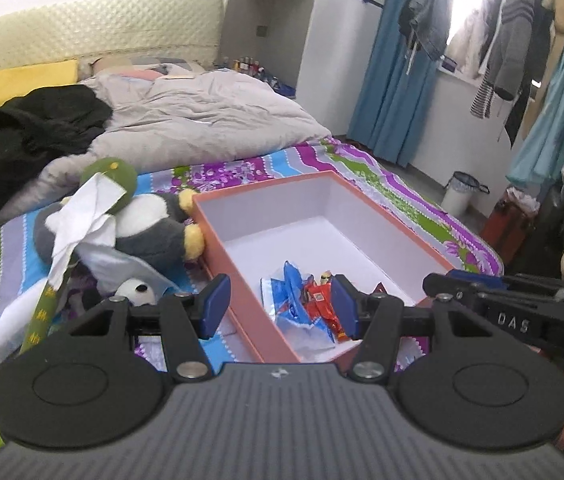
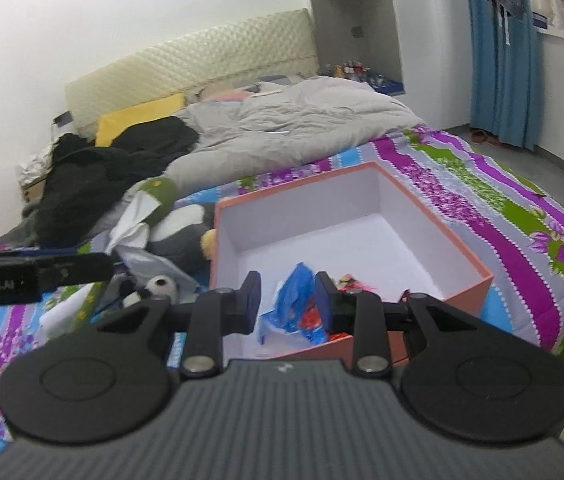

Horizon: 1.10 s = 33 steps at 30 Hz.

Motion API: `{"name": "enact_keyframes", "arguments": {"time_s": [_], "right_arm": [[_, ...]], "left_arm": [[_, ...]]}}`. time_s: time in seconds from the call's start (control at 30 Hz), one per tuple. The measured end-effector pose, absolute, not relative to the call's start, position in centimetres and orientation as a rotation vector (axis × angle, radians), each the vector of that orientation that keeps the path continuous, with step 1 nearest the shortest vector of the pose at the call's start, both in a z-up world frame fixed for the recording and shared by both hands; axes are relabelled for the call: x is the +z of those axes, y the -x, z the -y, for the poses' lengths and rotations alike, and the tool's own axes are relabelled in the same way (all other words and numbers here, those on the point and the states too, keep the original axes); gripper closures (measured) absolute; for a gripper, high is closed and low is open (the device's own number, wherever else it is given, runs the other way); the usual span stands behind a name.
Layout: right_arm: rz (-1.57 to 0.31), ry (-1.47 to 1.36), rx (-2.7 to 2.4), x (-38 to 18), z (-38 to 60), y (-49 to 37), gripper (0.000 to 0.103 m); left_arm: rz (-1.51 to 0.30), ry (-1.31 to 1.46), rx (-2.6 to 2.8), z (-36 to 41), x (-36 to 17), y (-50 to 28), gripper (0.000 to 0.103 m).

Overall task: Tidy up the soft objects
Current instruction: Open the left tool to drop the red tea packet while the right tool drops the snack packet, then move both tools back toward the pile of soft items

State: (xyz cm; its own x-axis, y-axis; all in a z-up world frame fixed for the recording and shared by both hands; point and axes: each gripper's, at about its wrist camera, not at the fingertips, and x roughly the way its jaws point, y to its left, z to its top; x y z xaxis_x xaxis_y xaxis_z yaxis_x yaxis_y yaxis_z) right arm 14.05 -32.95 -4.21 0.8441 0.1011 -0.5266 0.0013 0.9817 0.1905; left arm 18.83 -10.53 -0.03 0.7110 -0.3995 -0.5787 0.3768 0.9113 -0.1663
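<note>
Box [image 1: 242,304] on bed holds snack packets [image 1: 305,304] | left gripper [image 1: 278,304] empty, jaws apart | right gripper [image 2: 287,304] empty, jaws apart narrower | penguin plush [image 1: 150,228] beside box

One box [image 1: 242,292], two plush toys [image 1: 150,224]

"DAS" on right gripper [image 1: 513,304] body; "nfiobot.AI", partly cut, on left gripper [image 2: 22,276].

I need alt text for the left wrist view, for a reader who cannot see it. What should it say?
An open orange box with a white inside sits on a striped bedspread, holding blue and red snack wrappers in its near corner. The left gripper hovers open above them. A penguin plush lies left of the box.
</note>
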Motion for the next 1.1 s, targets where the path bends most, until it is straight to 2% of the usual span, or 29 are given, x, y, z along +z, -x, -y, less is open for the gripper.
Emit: {"name": "enact_keyframes", "arguments": {"time_s": [0.37,0.87,1.1], "right_arm": [[-0.579,-0.141,0.124,-5.5,28.8,-11.2,0.070],[-0.685,-0.093,0.222,-8.8,23.6,-8.0,0.070],[-0.745,-0.060,0.253,-11.0,20.9,-8.4,0.070]], "left_arm": [[-0.638,0.053,-0.381,8.1,-0.6,-15.3,0.041],[-0.761,0.134,-0.266,2.6,-5.4,-10.5,0.041],[-0.787,0.152,-0.227,0.7,-7.1,-11.3,0.042]]}}
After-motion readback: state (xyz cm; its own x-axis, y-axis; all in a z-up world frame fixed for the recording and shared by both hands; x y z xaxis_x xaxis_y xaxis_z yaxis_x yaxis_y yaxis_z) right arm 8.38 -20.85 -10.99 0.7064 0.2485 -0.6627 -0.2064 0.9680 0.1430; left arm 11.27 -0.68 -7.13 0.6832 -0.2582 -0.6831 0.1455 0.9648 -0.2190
